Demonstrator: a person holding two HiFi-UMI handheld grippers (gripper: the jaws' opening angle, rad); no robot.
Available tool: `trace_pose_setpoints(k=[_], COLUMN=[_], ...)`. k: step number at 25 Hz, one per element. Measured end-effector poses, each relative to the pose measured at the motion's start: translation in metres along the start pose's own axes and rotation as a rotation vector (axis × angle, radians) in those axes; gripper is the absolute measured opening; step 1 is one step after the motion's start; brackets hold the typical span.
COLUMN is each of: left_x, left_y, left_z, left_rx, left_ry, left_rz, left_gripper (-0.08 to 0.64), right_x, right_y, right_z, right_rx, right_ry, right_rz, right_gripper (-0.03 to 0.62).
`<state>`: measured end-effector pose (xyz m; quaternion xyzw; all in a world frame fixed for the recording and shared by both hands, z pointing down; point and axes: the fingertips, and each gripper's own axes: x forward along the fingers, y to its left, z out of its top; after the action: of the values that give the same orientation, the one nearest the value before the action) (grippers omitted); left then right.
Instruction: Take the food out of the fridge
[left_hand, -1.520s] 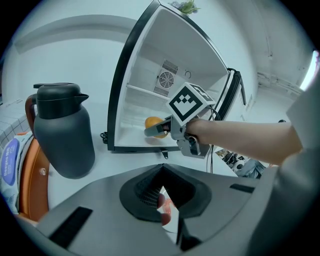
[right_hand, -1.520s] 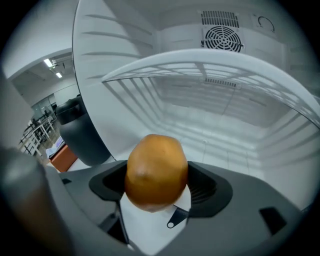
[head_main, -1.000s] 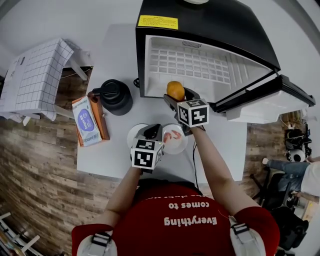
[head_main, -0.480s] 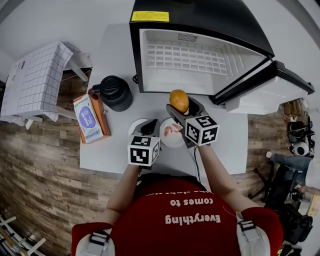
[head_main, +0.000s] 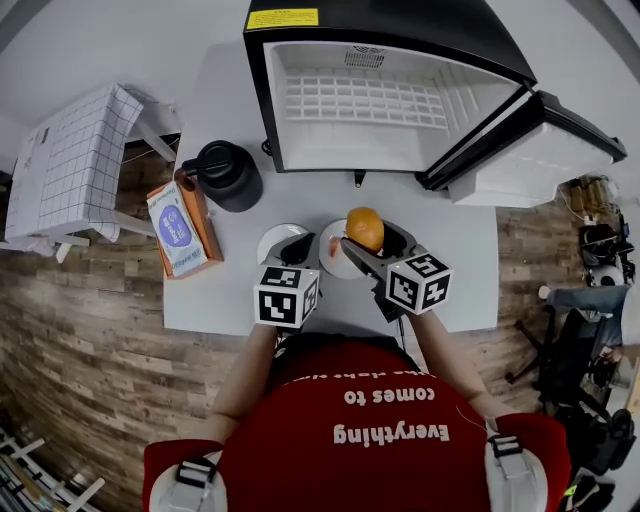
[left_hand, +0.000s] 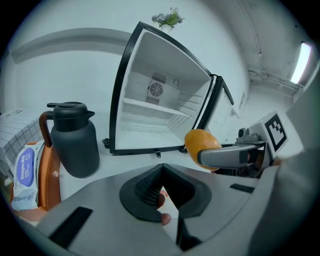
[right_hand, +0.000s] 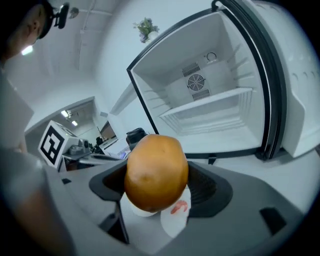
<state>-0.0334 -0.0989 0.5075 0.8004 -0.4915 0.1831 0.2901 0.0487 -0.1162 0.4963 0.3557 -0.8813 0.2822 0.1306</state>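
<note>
White tabletop (head_main: 225, 290), with the fridge (head_main: 300, 150) standing open and bare behind it. My right gripper (right_hand: 159, 197) is clamped on a round orange fruit (right_hand: 156, 170), one pad on either side. The fruit is out of the cabinet and hangs above the table in front of it. Below it sit a bare small plate (head_main: 272, 240) and a second plate (right_hand: 172, 225) carrying a pink morsel (right_hand: 181, 206). My left gripper (left_hand: 162, 186) is just beside, its fingers together on nothing, nosed toward the same plates. Further out are a black jug (head_main: 228, 172) and a blue packet (head_main: 175, 228) to the left, and the fridge door (head_main: 530, 150) swung wide to the right.

The hazard, as I judge it, is the shape of the load. The fruit is smooth and round and held only at two spots, so it may squirm free if my wrist tips. Let go from any height, it would likely roll across the bare table and over the near edge. If it comes down on a plate rim, the plate could flip and throw the pink morsel. My two grippers are also close enough to knock together, and that could jar the hold.
</note>
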Motion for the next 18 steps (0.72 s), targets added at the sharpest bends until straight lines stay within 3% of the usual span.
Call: trace_pose_setpoints(k=[2, 5, 18], left_x=[-0.002, -0.004, -0.022], left_y=[-0.004, -0.009, -0.025], left_z=[-0.001, -0.006, -0.027], left_rx=[0.008, 0.017, 0.006], left_ry=[-0.001, 0.003, 0.008], left_rz=[-0.005, -0.012, 0.004], left_gripper=[0.006, 0.007, 0.007], right_x=[-0.004, -0.009, -0.033], right_y=[0.005, 0.012, 0.024], right_z=[-0.005, -0.008, 0.002], right_rx=[0.081, 0.125, 0.05], right_ry=[-0.009, -0.021, -0.056], right_rz=[0.033, 0.067, 0.06], right_gripper=[0.356, 0.356, 0.356])
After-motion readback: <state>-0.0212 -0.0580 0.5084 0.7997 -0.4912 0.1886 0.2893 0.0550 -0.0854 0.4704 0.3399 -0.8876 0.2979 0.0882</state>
